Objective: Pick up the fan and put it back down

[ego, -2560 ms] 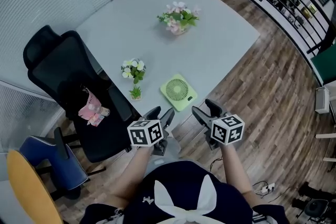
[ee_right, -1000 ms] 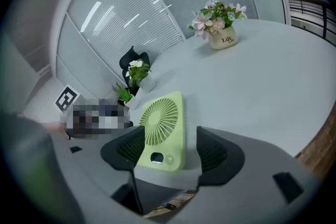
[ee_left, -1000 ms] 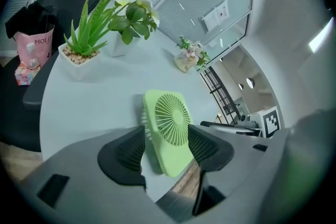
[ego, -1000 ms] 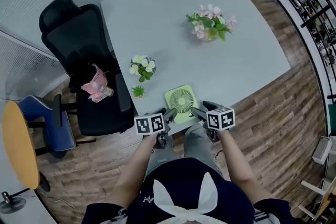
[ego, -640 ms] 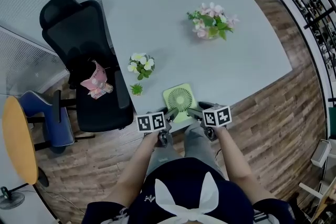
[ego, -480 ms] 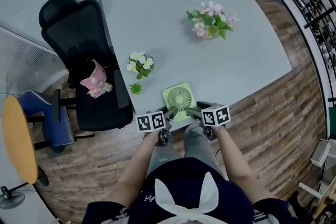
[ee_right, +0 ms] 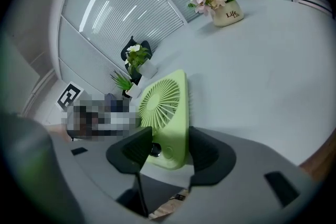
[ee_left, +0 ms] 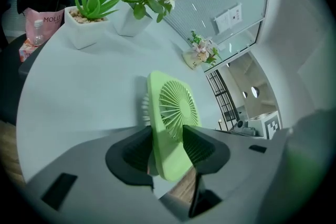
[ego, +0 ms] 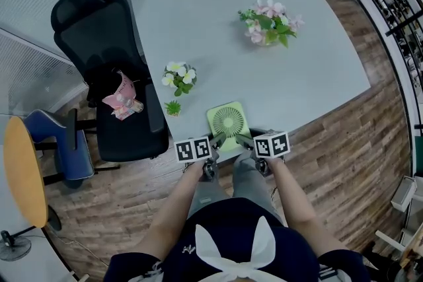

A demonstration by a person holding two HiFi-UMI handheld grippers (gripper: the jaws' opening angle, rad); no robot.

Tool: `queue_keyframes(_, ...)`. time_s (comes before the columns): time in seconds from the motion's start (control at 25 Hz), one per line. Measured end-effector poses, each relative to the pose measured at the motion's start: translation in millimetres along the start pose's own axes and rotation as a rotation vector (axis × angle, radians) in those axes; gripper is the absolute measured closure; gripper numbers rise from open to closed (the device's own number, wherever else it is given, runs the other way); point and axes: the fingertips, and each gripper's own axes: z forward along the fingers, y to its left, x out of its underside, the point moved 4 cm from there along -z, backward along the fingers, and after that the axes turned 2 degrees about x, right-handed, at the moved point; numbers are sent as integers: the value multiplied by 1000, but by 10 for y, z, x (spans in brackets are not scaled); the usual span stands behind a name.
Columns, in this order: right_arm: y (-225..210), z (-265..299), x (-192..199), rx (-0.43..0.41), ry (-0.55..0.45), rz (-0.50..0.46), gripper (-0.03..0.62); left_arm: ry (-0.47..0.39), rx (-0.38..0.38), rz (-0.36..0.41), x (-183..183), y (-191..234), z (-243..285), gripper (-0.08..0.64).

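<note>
Head view, going left to right: a yellow round table [ego: 23,175], a blue chair [ego: 59,142], then a black office chair [ego: 99,30] with a pink bag [ego: 121,97] on its seat, pushed up against the left side of the grey table [ego: 218,10]. On the table, a white-flower pot [ego: 178,76] and a tiny green plant [ego: 173,107] sit near the left of the green fan [ego: 227,122]. The fan lies grille-up right at the near edge.

The left gripper [ego: 213,142] has its near-left corner and the right gripper [ego: 243,141] its near-right corner. Both pairs of jaws have just been closing and now pinch the fan's frame, 1 pad on the grille face and 1 on the back.

A pot of pink flowers [ego: 269,22] stands well apart, further back and to the right. Dark shelving [ego: 396,16] runs along the far right.
</note>
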Motion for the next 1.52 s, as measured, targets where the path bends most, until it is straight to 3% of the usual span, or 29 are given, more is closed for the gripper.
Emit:
queue_keyframes(0.44,88,-72,-78,6,-42,1,377,-32,9,20,-84,-62,-89,371)
queue_keyframes(0.96,402,-452,-640,-22,-196,-3,379,-170,57,115,-640,-545,-431,370)
queue_keyframes(1.52,851,-876,-920,-41,-263,-106,391,-241,103,165,-811,-931,-927,371)
